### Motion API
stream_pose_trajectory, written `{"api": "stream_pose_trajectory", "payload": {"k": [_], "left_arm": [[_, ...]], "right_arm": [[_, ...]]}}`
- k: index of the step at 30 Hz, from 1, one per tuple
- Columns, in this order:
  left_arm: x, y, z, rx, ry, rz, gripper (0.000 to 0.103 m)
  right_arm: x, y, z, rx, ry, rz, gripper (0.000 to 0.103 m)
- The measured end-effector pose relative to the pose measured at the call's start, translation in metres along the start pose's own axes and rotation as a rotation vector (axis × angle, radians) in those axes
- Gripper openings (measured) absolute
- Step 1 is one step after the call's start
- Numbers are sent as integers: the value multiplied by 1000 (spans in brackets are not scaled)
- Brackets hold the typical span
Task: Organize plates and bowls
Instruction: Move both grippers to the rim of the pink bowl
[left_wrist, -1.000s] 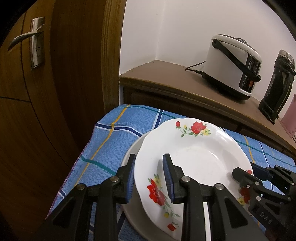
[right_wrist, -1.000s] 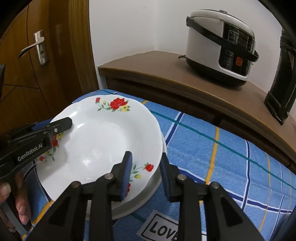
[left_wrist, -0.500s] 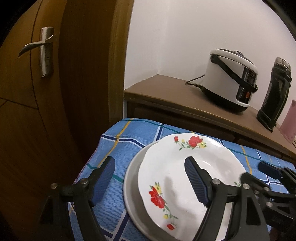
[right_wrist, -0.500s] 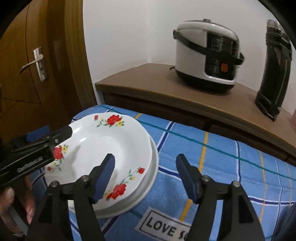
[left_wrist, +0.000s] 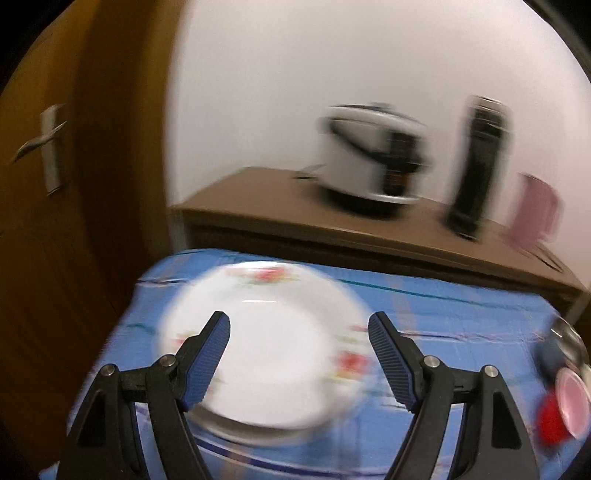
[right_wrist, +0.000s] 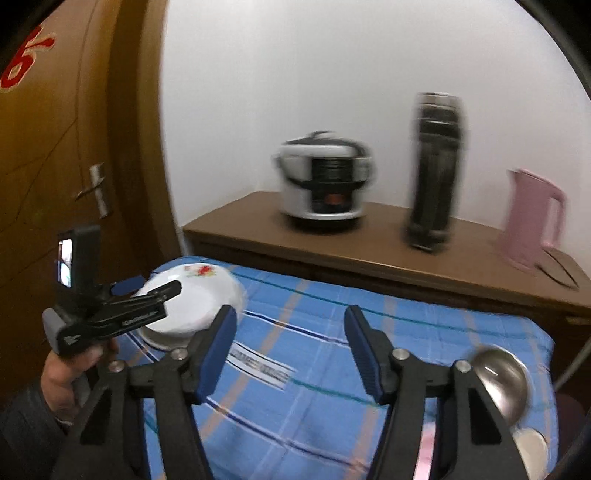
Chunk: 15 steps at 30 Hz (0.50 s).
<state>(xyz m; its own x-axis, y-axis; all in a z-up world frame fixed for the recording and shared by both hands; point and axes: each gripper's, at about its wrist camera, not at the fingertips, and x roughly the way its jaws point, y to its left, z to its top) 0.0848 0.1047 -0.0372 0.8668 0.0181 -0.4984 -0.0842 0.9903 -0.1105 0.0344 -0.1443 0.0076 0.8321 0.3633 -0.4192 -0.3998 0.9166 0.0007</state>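
On the bench's left end: floral plate (left_wrist: 266, 343) stacked on a plainer one, newly released. Left gripper (left_wrist: 299, 354) spread wide, empty; right gripper (right_wrist: 290, 350) empty, partly closing again. Steel bowl (right_wrist: 498, 380) likely next

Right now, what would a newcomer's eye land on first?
The white floral plate stacked on another plate at the blue checked tablecloth's near-left corner, with the left gripper open above it. Behind, a rice cooker and black flask stand on the brown cabinet.

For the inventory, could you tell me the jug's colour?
Pink; the jug shows best in the right wrist view.
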Motion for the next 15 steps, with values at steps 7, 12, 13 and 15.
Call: {"api": "stream_pose_trajectory", "payload": {"k": [7,12,13,15], "left_arm": [[-14,-112,-14,163,104,-364,79],[-15,-175,-35,253,190,-517,76],[-14,-187,-40,278,207,-533,72],[-13,-199,-47,304,234,-557,68]], "right_arm": [[-47,-91,-69,177,101,-193,40],[-53,-115,-103,216,184,-219,35],[-53,-117,-107,218,193,-217,32],[-53,-123,-114,228,205,-214,32]]}}
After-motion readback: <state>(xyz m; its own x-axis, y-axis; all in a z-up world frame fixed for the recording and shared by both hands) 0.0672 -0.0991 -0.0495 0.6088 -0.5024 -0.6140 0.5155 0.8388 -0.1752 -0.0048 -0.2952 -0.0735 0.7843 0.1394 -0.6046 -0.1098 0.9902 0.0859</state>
